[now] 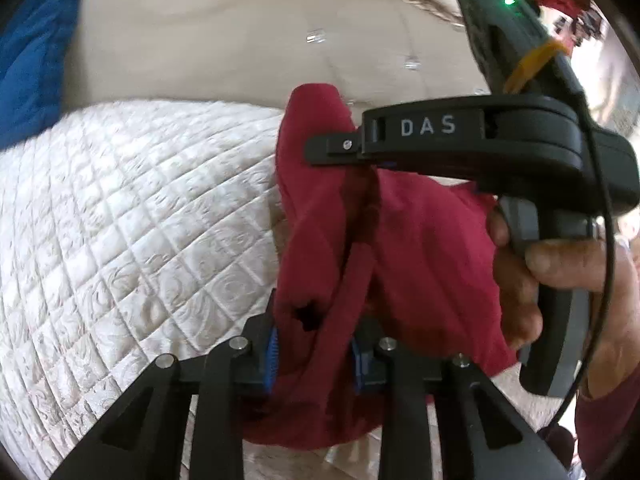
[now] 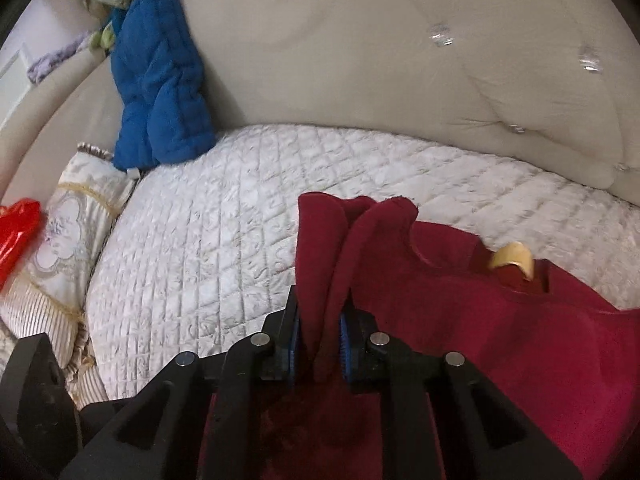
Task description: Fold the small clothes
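A dark red garment (image 1: 420,248) hangs bunched above the white quilted bed cover (image 1: 140,220). In the left wrist view my left gripper (image 1: 316,356) is shut on a lower fold of it, the cloth pinched between the blue pads (image 1: 273,354). In the right wrist view my right gripper (image 2: 320,344) is shut on a gathered ridge of the same red garment (image 2: 500,340), which spreads out to the right. The right gripper's black finger (image 1: 340,146) also shows in the left wrist view, lying across the top of the cloth, with a hand (image 1: 560,264) on its handle.
A blue quilted cloth (image 2: 160,80) leans against the beige padded headboard (image 2: 360,60) at the back left. A patterned cushion (image 2: 68,232) and a red plastic bag (image 2: 16,232) lie at the left edge. A yellowish curved piece (image 2: 514,258) pokes above the garment.
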`<state>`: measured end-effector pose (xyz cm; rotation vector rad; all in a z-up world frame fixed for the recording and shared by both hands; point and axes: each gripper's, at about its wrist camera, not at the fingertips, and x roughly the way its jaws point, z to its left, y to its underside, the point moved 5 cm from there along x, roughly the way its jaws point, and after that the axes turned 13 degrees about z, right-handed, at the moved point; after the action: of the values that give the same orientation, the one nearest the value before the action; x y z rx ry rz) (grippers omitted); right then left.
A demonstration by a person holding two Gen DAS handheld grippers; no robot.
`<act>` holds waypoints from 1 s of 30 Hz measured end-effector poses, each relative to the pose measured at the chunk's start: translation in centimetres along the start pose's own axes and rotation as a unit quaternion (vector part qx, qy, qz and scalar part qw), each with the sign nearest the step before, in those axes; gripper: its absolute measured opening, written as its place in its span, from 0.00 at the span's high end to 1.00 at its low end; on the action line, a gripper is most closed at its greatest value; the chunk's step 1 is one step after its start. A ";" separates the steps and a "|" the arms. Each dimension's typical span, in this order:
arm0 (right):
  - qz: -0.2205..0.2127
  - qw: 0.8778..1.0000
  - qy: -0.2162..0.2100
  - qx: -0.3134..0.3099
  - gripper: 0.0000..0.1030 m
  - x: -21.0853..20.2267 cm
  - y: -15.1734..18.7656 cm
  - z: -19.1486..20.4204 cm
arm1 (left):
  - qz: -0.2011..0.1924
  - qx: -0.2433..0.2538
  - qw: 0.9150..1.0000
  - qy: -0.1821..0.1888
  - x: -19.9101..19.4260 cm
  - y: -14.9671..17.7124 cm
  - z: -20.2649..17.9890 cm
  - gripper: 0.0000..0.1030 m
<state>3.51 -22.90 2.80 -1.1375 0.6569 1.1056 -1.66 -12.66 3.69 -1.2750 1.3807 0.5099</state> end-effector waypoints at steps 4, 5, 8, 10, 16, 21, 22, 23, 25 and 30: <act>-0.025 1.000 -0.011 0.008 1.00 -2.9 0.9 -1.0 | -0.012 0.013 1.000 0.022 -1.8 -0.4 -2.7 0.77; -0.029 0.999 -0.013 0.008 1.00 -3.4 1.0 -1.3 | -0.015 0.028 0.999 0.014 -2.3 -0.6 -3.8 0.77; -0.040 0.999 -0.011 0.008 1.00 -6.0 1.9 -2.6 | -0.020 0.056 0.998 -0.017 -2.6 -0.9 -6.6 0.77; -0.041 0.999 0.003 0.004 1.00 -7.0 2.2 -3.1 | -0.019 0.063 0.998 -0.017 -2.5 -1.1 -8.2 0.77; -0.054 0.998 0.019 0.022 1.00 -9.8 3.4 -6.1 | -0.019 0.079 0.997 -0.007 -1.9 -2.0 -11.3 0.77; -0.061 0.997 0.037 0.032 1.00 -11.5 4.4 -8.7 | -0.012 0.090 0.996 0.010 -1.0 -3.1 -13.6 0.77; -0.062 0.997 0.040 0.034 1.00 -11.8 4.5 -9.2 | -0.012 0.093 0.996 0.014 -1.0 -3.0 -14.1 0.77; -0.065 0.996 0.044 0.036 1.00 -12.2 4.7 -9.7 | -0.010 0.098 0.995 0.019 -0.8 -3.1 -15.3 0.77; -0.071 0.996 0.048 0.039 1.00 -12.8 5.1 -10.8 | -0.008 0.110 0.994 0.027 -0.3 -3.0 -17.4 0.78; -0.082 0.993 0.041 0.076 1.00 -14.0 6.4 -15.3 | 0.005 0.125 0.991 0.052 2.3 -4.5 -20.6 0.78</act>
<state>-5.69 -41.94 7.49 -1.0893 0.6873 0.8578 -6.02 -32.77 8.89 -1.1026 1.4875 0.2689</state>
